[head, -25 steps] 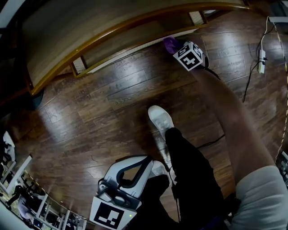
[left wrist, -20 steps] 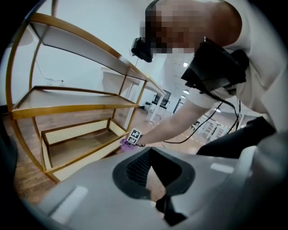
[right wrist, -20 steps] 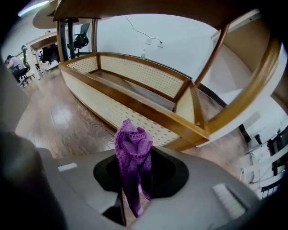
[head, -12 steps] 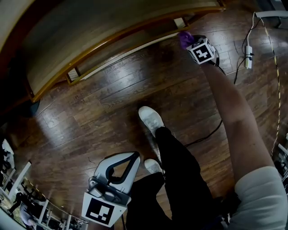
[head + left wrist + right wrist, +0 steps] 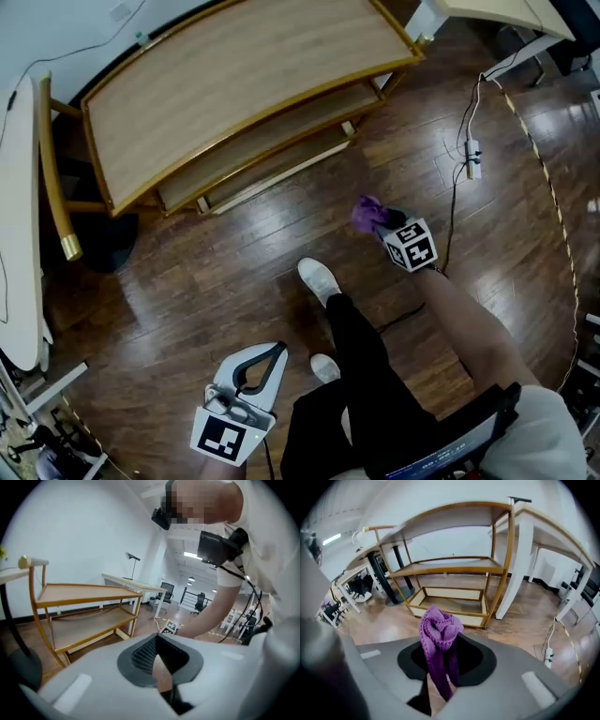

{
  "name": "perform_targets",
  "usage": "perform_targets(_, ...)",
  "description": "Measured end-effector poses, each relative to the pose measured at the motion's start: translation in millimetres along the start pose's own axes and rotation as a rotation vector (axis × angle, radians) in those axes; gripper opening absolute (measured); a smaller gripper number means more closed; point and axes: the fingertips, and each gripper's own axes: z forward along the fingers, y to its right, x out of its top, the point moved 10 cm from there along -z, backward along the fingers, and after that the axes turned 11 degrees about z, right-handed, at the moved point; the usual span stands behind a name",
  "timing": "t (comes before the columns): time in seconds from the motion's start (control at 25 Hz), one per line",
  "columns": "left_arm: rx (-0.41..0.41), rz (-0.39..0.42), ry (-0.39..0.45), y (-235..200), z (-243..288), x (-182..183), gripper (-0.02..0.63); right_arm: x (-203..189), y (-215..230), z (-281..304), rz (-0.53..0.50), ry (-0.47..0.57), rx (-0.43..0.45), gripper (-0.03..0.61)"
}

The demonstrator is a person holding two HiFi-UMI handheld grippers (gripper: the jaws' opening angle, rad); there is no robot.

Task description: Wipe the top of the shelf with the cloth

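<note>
One left hand-held gripper [image 5: 278,349]: jaws are resting together, empty.
Right hand-held gripper [image 5: 380,221]: is clamping the purple knitted cloth [image 5: 365,214].
Purple knitted cloth: is hanging apart from the light wooden shelf [image 5: 234,89].

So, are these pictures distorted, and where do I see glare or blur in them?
Head view: the fisheye lens bends the straight shelf top into a curve, and pale glare lies on the wooden floor. Right gripper view: the purple cloth is sharp, the shelf posts bow, the corners are black. Left gripper view: the near left gripper looks soft.
</note>
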Motion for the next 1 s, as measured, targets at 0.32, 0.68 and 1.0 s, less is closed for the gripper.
perform_targets(0.32, 0.094, -0.010, 0.117, 121.3, -153.1, 66.6, 0.021, -28.0, -111.3, -257.9, 0.073, 0.208, 0.067, 0.094)
perform_targets(0.68, 0.049, 0.068, 0.150, 217.2, -232.2, 135.5, 0.021, -40.2, -183.8, -475.4, 0.079, 0.385, 0.095, 0.094)
perform_targets(1.0, 0.079, 0.108, 0.165, 277.3, -243.9, 155.0, 0.021, -53.6, -203.2, -566.2, 0.012, 0.480, 0.174, 0.094)
